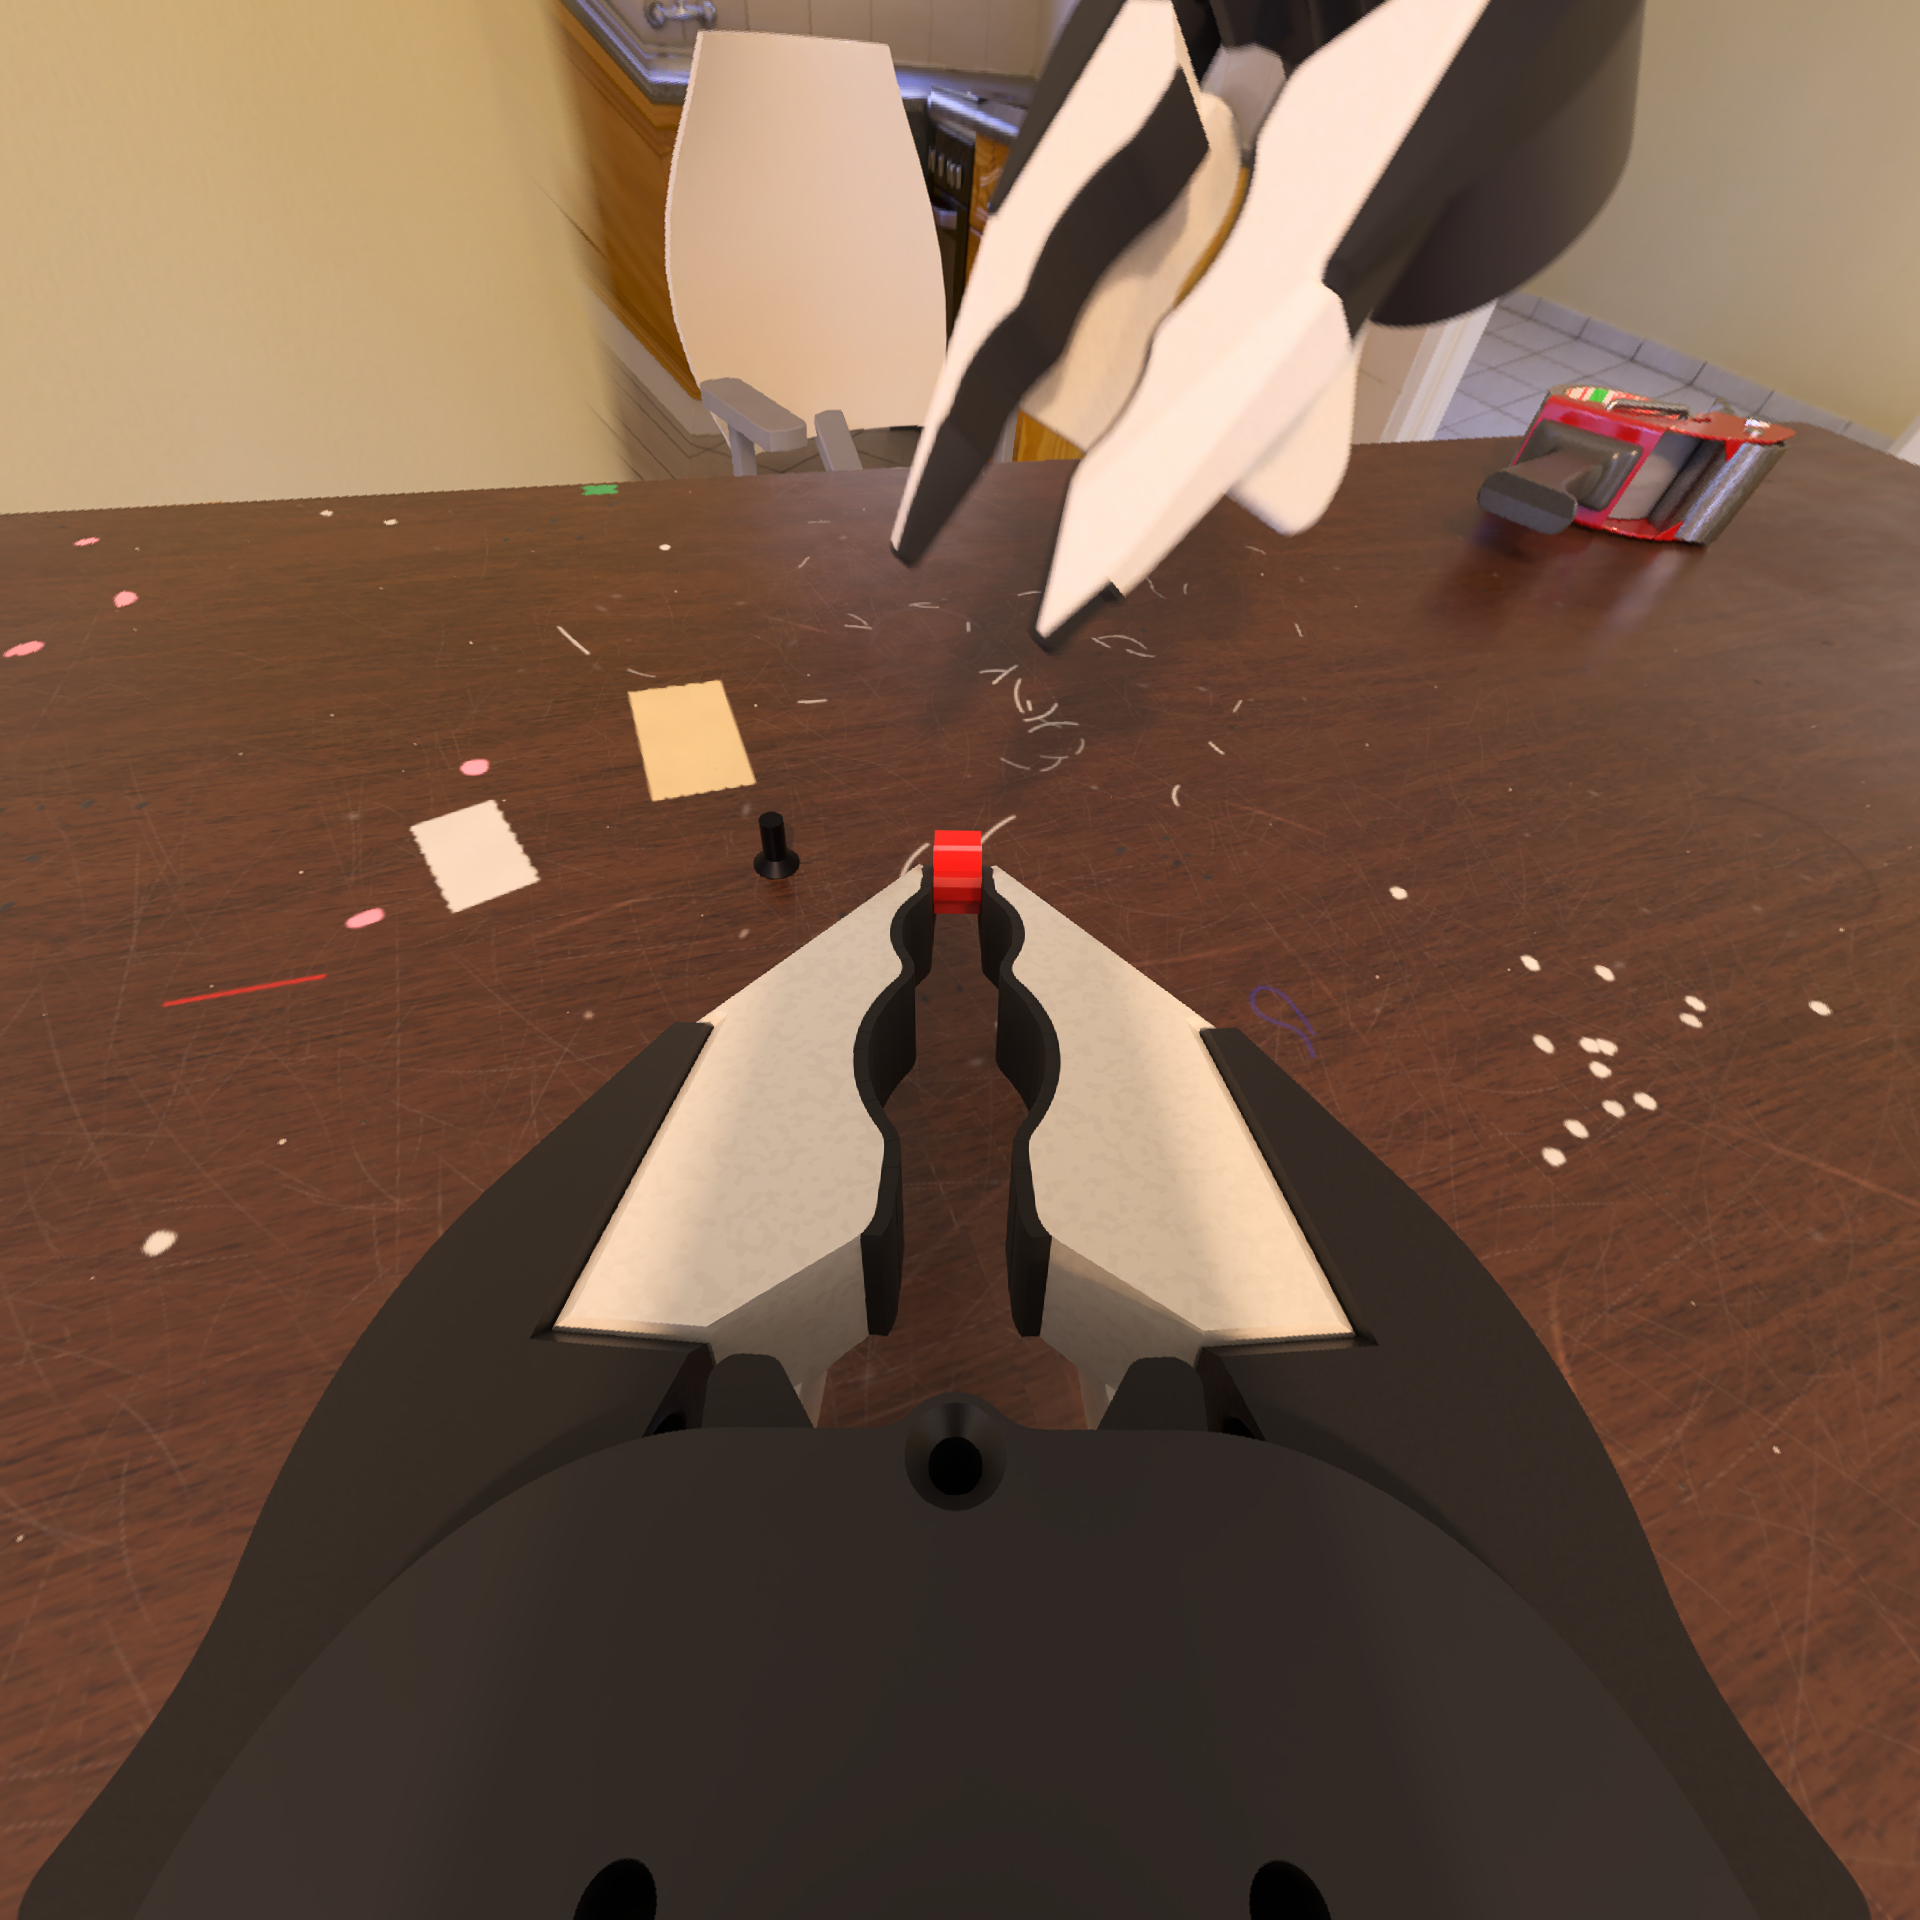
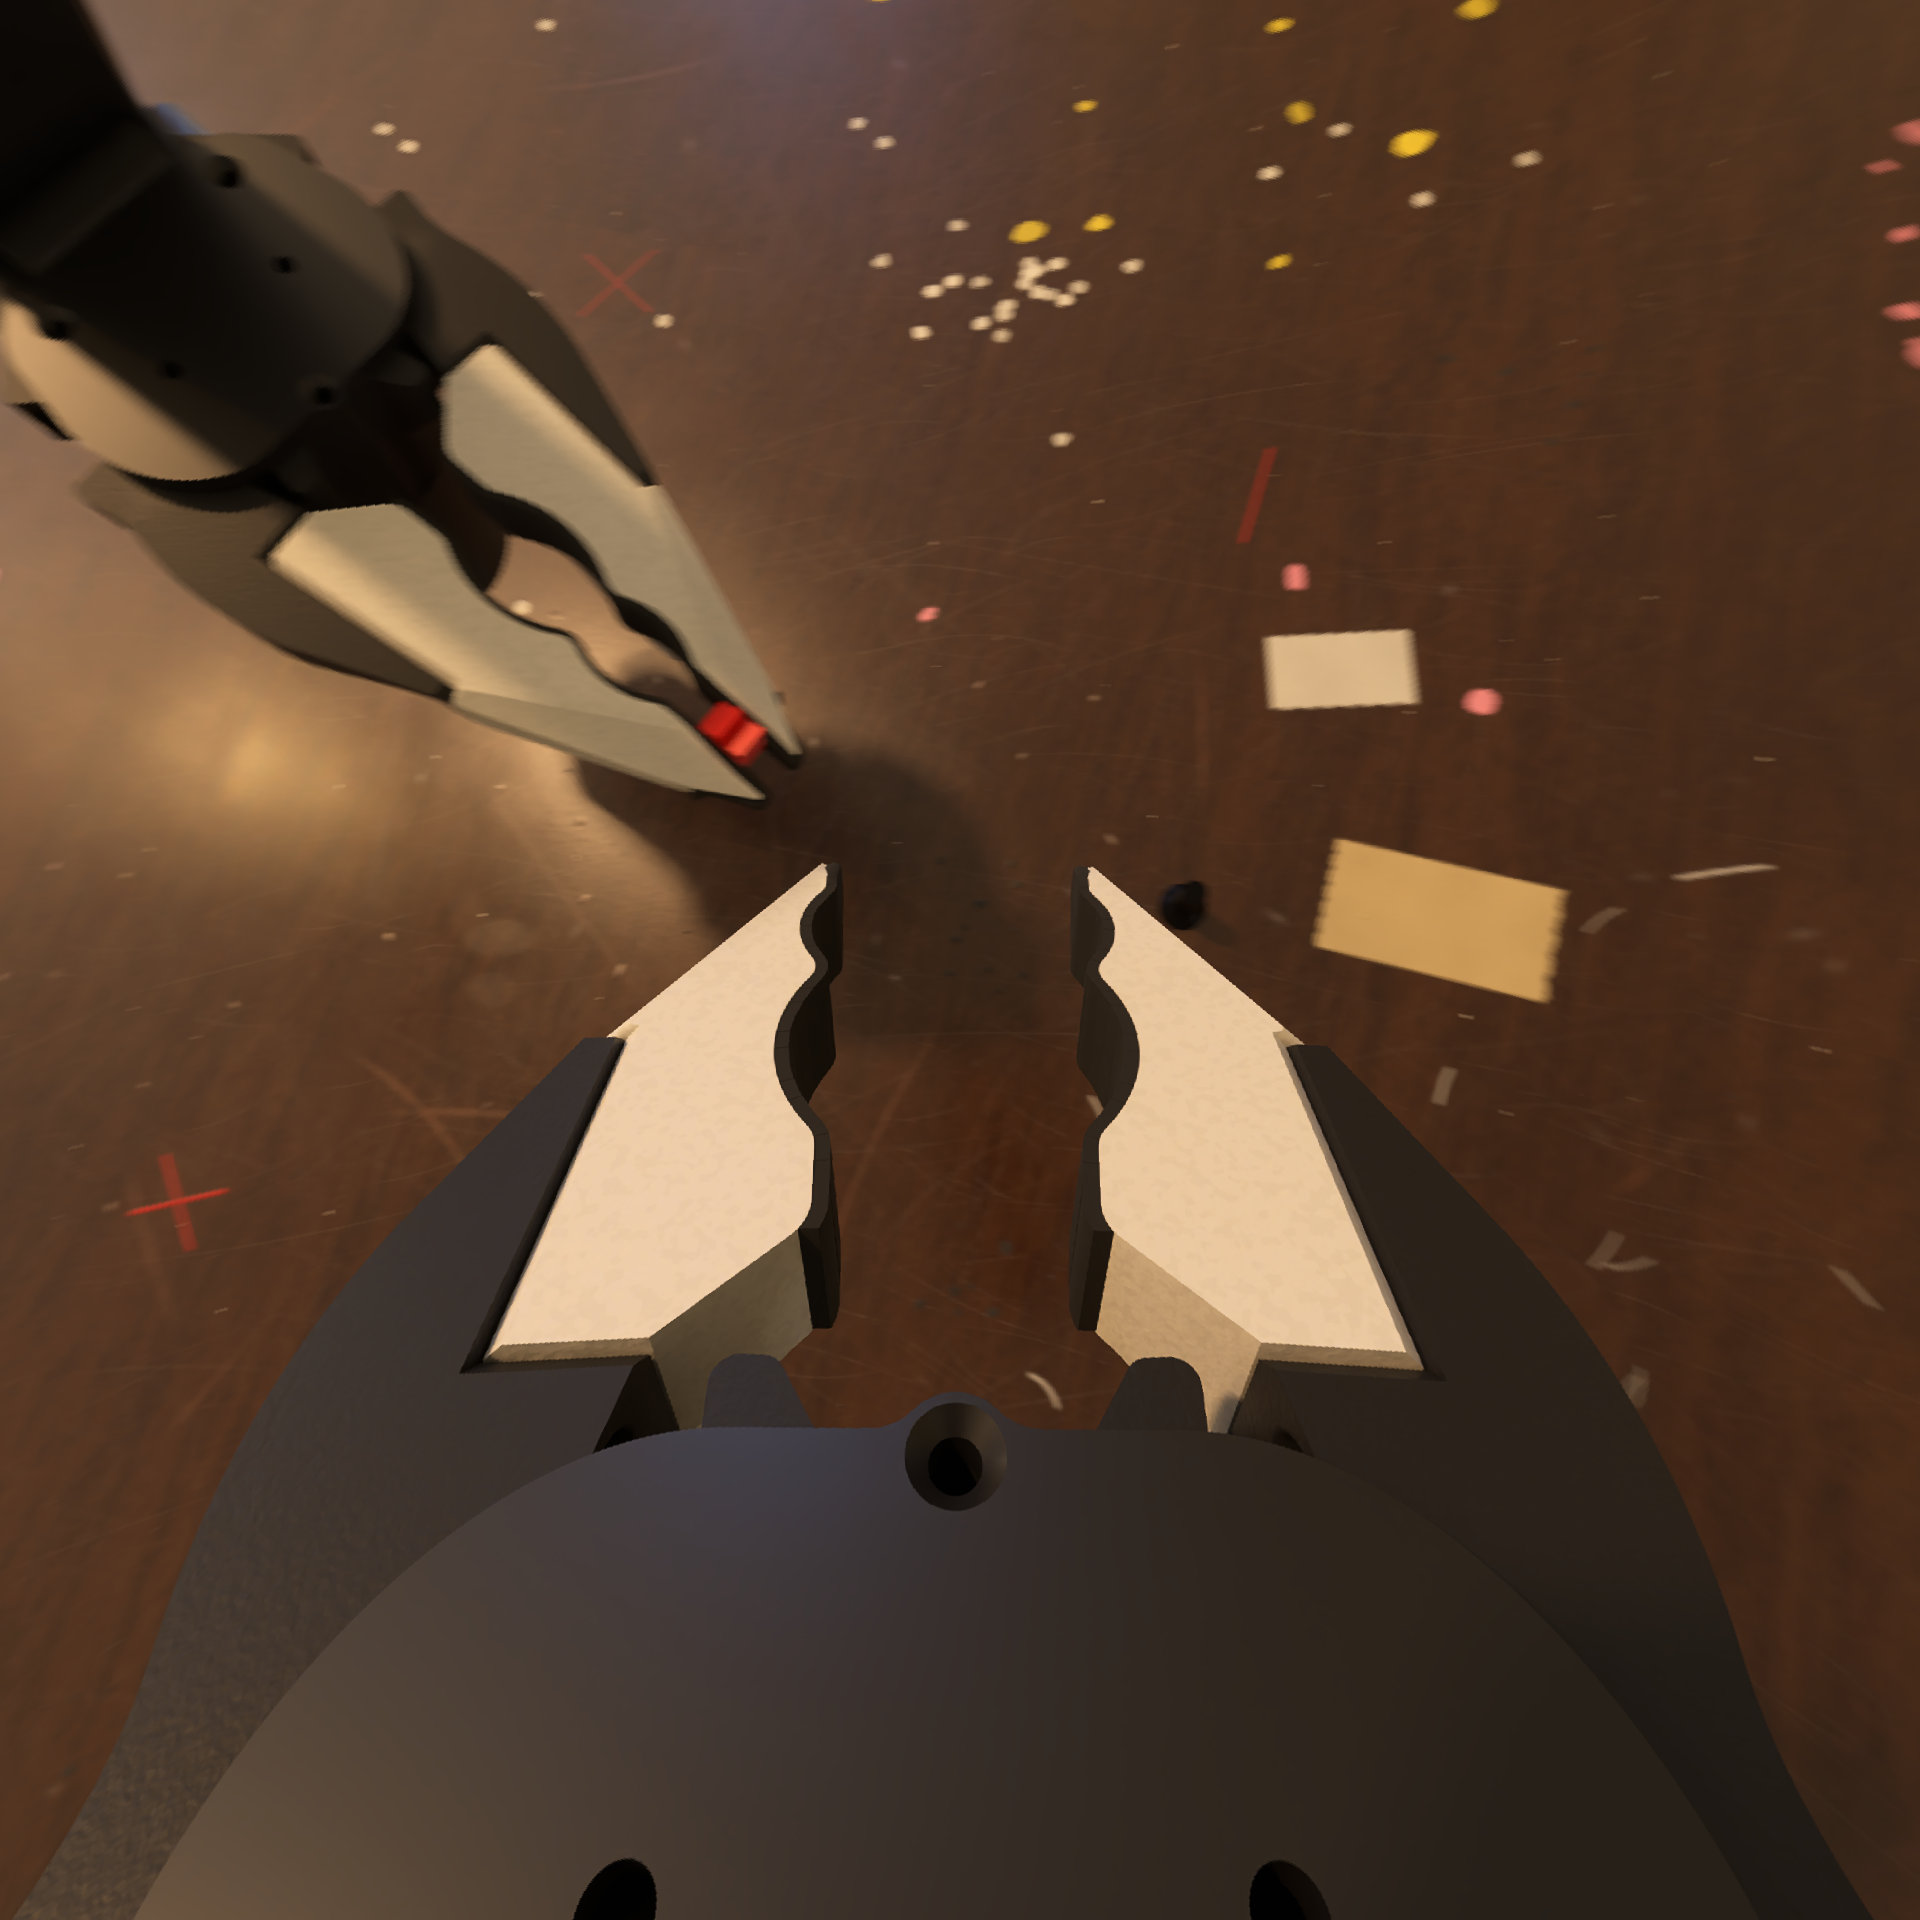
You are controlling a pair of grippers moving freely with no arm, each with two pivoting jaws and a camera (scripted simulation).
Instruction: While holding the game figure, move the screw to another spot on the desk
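Left tongs [image 1: 957, 883] pinching red game figure [image 1: 957, 871]; right tongs [image 2: 956, 883] wide, empty

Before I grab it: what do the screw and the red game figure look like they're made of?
Screw: matte black, no glint, so possibly blackened metal or plastic; the look leaves it open. Game figure: uniform bright red with flat facets and a soft sheen, probably moulded plastic. Desk: dark, scratched wood grain.

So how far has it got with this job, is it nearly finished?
About halfway. Done: the left gripper is shut on the red game figure. In hand: the right gripper hangs open above the desk, near the black screw. Left: the screw, standing on its head, must be grasped and moved.
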